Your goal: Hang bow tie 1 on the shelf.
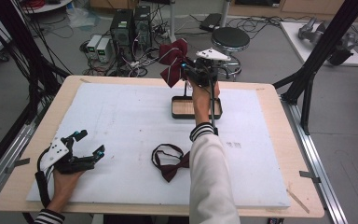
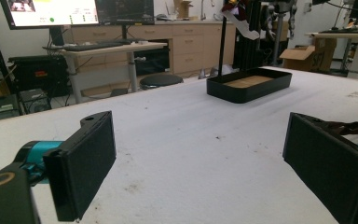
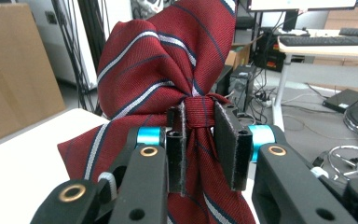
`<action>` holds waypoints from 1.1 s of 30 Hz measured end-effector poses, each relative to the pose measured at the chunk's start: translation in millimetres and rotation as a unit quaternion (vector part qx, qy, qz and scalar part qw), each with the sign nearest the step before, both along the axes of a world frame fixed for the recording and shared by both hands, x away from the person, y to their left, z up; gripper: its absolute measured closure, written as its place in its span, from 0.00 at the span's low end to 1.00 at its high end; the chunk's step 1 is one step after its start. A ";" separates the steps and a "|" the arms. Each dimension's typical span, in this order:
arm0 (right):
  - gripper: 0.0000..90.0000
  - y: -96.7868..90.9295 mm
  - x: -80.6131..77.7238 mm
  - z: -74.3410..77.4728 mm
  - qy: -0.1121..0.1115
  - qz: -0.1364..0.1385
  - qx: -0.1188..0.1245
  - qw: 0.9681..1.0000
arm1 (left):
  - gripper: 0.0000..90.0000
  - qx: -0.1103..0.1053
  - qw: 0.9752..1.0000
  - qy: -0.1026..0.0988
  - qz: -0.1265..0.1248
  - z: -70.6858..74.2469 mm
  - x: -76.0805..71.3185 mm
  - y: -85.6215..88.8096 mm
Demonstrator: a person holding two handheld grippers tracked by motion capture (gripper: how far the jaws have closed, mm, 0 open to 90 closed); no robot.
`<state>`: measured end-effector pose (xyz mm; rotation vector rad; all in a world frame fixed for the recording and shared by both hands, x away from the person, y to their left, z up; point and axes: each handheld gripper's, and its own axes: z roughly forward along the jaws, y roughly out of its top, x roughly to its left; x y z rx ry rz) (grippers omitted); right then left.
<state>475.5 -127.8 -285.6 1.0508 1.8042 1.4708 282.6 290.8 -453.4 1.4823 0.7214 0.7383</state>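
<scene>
My right gripper (image 1: 186, 70) is raised above the far side of the table and is shut on a dark red striped bow tie (image 1: 172, 61). In the right gripper view its pads clamp the bow tie's (image 3: 168, 88) centre knot, right gripper (image 3: 200, 140). A black tray (image 1: 182, 108) with a wooden floor stands just below and behind that hand; it also appears as the tray (image 2: 249, 84) in the left gripper view. A second dark red bow tie (image 1: 170, 161) with its strap loop lies flat on the white mat. My left gripper (image 1: 89, 143) rests at the near left, open and empty, left gripper (image 2: 196, 163).
The white mat (image 1: 121, 121) covers most of the wooden table (image 1: 270, 93). A thin black post (image 2: 222, 46) rises behind the tray. Beyond the far edge are a black stool (image 1: 230, 39), computer towers (image 1: 130, 28) and cables on the floor.
</scene>
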 end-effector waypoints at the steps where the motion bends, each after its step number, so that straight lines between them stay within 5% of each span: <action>1: 0.82 -0.2 0.4 -0.5 0.002 0.002 -0.001 1.000 | 0.11 0.000 1.000 0.000 0.000 0.0 0.0 0.0; 8: 0.82 2.8 0.0 -1.4 0.013 0.013 -0.019 1.000 | 0.11 0.001 1.000 -0.001 0.000 0.0 -0.1 -0.2; 25: 0.76 -0.3 -3.5 0.9 0.014 0.014 -0.014 1.000 | 0.11 0.002 1.000 -0.002 0.001 0.0 -0.5 -0.3; 33: 0.51 -3.4 -7.8 -2.0 0.017 0.021 0.001 1.000 | 0.11 0.003 1.000 -0.002 0.001 0.0 -0.6 -0.5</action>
